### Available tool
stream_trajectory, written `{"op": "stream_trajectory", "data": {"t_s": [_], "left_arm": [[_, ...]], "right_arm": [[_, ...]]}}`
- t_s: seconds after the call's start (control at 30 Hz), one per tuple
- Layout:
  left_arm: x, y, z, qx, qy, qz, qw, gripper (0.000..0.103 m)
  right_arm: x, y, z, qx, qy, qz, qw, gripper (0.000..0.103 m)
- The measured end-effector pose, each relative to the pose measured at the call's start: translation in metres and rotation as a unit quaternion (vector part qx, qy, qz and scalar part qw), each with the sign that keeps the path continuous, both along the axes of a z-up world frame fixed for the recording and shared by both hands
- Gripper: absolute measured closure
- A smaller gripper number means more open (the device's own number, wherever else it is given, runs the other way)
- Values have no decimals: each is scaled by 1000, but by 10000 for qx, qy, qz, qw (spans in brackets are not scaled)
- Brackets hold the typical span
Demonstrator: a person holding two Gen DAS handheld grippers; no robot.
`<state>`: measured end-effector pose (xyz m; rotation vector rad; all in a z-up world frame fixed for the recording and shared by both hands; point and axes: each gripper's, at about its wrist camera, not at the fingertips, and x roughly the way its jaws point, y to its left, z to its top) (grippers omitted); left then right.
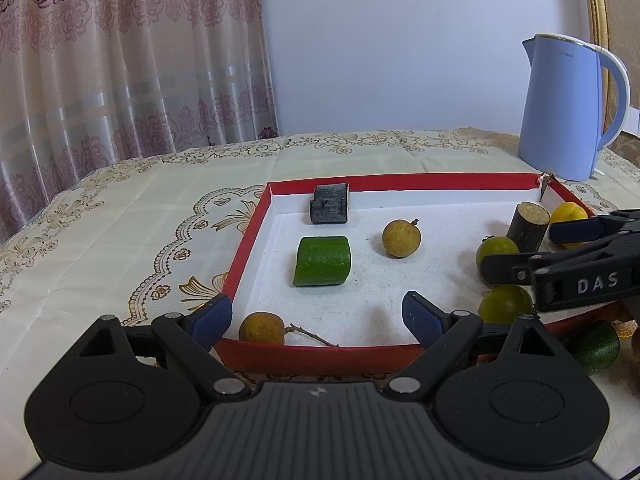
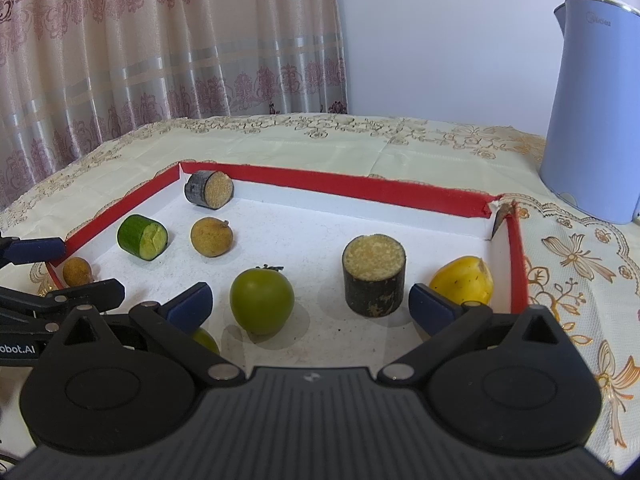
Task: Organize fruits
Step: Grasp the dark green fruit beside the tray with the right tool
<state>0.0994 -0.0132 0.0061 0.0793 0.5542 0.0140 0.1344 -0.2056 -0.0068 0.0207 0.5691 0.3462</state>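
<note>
Red-walled shallow cardboard tray [image 2: 360, 186] on cloth-covered worktop [image 1: 120, 216].

Left gripper [image 1: 316, 320]: jaws wide, empty, hovering over near-left tray corner. Brown round longan [image 1: 262, 328] just inside near wall, twig stem pointing right.

Green cucumber chunk [image 1: 323, 261] on its side, long axis left-right.

Right gripper [image 2: 310, 306]: jaws wide, empty. Green round tomato [image 2: 262, 300] and dark sugarcane cylinder [image 2: 374, 280], upright with axis vertical, both ahead between fingers.

Judgement: centre on one fruit only, close gently, avoid neighbour.

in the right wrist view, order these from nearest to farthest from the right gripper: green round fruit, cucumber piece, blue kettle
1. Green round fruit, just ahead of the right gripper, between its open fingers.
2. Cucumber piece, farther back, left in the tray.
3. Blue kettle, beyond the tray, far right.
</note>
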Motion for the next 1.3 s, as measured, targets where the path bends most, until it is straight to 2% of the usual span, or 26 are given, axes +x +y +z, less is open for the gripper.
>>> {"op": "stream_trajectory", "data": {"t_s": [0.07, 0.13, 0.2, 0.27, 0.3, 0.37, 0.4, 0.6, 0.67, 0.73, 0.77, 0.8, 0.83, 0.87, 0.93, 1.3], "left_arm": [[0, 0, 0, -8, 1, -9, 10000, 10], [0, 0, 0, -9, -1, -10, 10000, 10], [0, 0, 0, -9, -1, -10, 10000, 10], [-1, 0, 0, -12, -4, -11, 10000, 9], [-1, 0, 0, -14, -6, -11, 10000, 9], [0, 0, 0, -10, -15, -14, 10000, 9], [0, 0, 0, -7, -19, -14, 10000, 9], [-1, 0, 0, -8, -23, -17, 10000, 9], [0, 0, 0, -9, -23, -17, 10000, 9], [-1, 0, 0, -8, -25, -17, 10000, 9], [-1, 0, 0, -8, -25, -17, 10000, 9], [0, 0, 0, -8, -24, -17, 10000, 9], [-1, 0, 0, -8, -25, -17, 10000, 9], [-1, 0, 0, -9, -24, -17, 10000, 9], [-1, 0, 0, -9, -25, -18, 10000, 9], [-1, 0, 0, -9, -27, -22, 10000, 9]], "right_arm": [[-18, -7, 15, 178, -329, -349, 9987, 0], [-45, -12, 34, 268, -985, -374, 9941, 0], [-79, -16, 50, 264, -1714, -563, 9832, 0], [-109, -20, 54, 354, -2083, -1003, 9723, 0], [-117, -20, 53, 342, -1868, -1184, 9746, 0], [-116, -16, 49, 45, -1074, -1110, 9880, 0], [-120, -14, 43, -37, -900, -1091, 9899, 0], [-145, 6, 15, -449, -815, -823, 9922, 0], [-143, 8, 13, -474, -744, -763, 9932, 9], [-139, 10, 14, -463, -586, -693, 9948, 28], [-138, 11, 12, -455, -530, -643, 9955, 34], [-136, 12, 11, -454, -451, -599, 9961, 46], [-134, 14, 9, -463, -382, -581, 9965, 52], [-131, 15, 8, -481, -326, -559, 9967, 53], [-127, 18, 4, -525, -219, -519, 9970, 61], [-110, 28, -4, -492, 56, -375, 9981, 63]]}}
